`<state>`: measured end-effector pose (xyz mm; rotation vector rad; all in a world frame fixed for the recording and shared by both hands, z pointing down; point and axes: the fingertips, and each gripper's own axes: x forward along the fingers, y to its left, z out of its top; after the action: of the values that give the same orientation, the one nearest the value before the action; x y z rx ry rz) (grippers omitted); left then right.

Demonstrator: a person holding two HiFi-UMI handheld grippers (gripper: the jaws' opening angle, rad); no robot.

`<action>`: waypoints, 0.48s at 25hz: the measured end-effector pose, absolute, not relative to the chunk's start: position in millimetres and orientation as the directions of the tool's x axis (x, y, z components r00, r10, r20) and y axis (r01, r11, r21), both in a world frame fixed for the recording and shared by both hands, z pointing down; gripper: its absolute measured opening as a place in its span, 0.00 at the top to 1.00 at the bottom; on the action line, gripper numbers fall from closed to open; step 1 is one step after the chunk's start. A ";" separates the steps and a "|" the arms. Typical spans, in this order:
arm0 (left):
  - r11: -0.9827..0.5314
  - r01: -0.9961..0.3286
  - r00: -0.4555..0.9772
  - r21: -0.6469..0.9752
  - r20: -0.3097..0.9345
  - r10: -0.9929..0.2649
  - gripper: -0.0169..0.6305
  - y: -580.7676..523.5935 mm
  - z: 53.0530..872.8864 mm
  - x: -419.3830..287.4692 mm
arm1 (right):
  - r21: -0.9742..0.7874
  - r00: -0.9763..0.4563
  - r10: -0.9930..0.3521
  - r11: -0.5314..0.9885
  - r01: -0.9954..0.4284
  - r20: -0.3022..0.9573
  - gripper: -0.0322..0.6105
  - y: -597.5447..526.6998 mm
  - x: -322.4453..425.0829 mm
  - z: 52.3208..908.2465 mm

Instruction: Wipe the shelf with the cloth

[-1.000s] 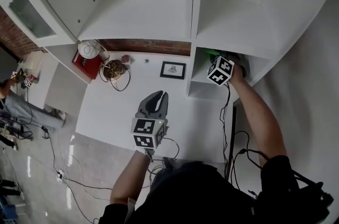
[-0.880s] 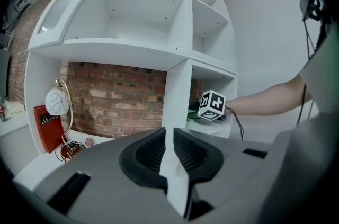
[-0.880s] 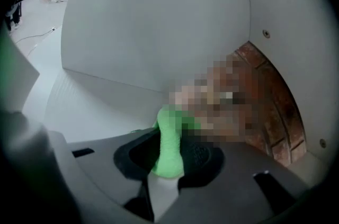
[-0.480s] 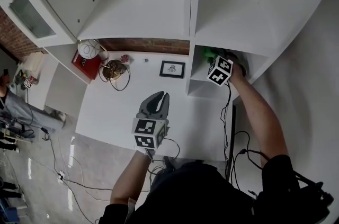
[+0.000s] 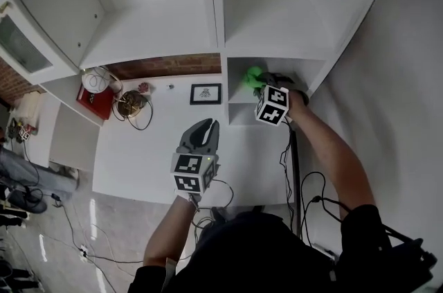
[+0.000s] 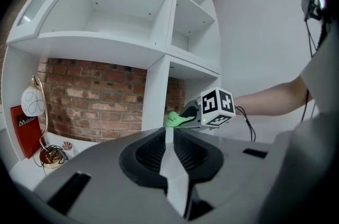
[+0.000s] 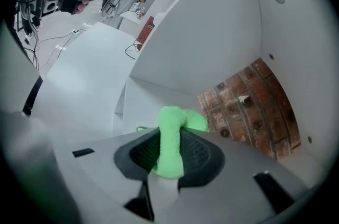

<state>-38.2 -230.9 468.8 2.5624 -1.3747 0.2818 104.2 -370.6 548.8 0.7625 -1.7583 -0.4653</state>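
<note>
**A:** As far as can be judged from here, roughly how far into the wipe?

**B:** Hard to put beyond "under way". Holds the green cloth (image 7: 170,135) pinched in the right gripper (image 5: 261,85), jaws clamped on a fold of it, with a wad bulging out past the tips. Reaches into the lower right compartment of the shelf (image 5: 237,110), over at its left side beside the upright divider (image 6: 154,96), with the brick back wall (image 7: 249,106) ahead.

**A:** Touching the board?

**B:** Cannot tell whether pressed down or held just above it. Shows no streak, dust line or damp patch to separate wiped from unwiped, so no reading of coverage either.

**A:** And on the other side?

**B:** Hovers the left gripper (image 5: 206,127) over the white desk (image 5: 138,153), well apart from the shelf, jaws closed together on nothing. Plays no part in the wiping here.

**A:** Left to do, then?

**B:** Probably most of it. Leaves the rest of that compartment's floor at the least and, if meant by the task, the boards above (image 5: 159,28), which look bare and untouched. Calls for long sweeps along the board rather than a dab at one side.
</note>
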 end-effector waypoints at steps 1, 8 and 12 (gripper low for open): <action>-0.549 -0.829 0.555 0.103 0.270 -0.787 0.90 -231.3 469.1 -33.4 | 0.650 -0.185 -0.698 0.713 -0.264 0.692 0.81 -365.4 105.1 548.5; -0.624 -0.773 0.628 0.109 0.271 -0.730 0.90 -232.4 470.8 1.9 | 0.659 -0.209 -0.710 0.703 -0.265 0.673 0.81 -330.7 111.3 548.0; -0.657 -0.746 0.659 0.114 0.270 -0.702 0.90 -234.7 471.8 16.2 | 0.662 -0.217 -0.714 0.700 -0.269 0.666 0.81 -316.1 111.9 548.2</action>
<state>16.2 -234.7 471.8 2.6615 -1.1771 0.2992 111.9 -316.1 548.2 0.7786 -1.7914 -0.4968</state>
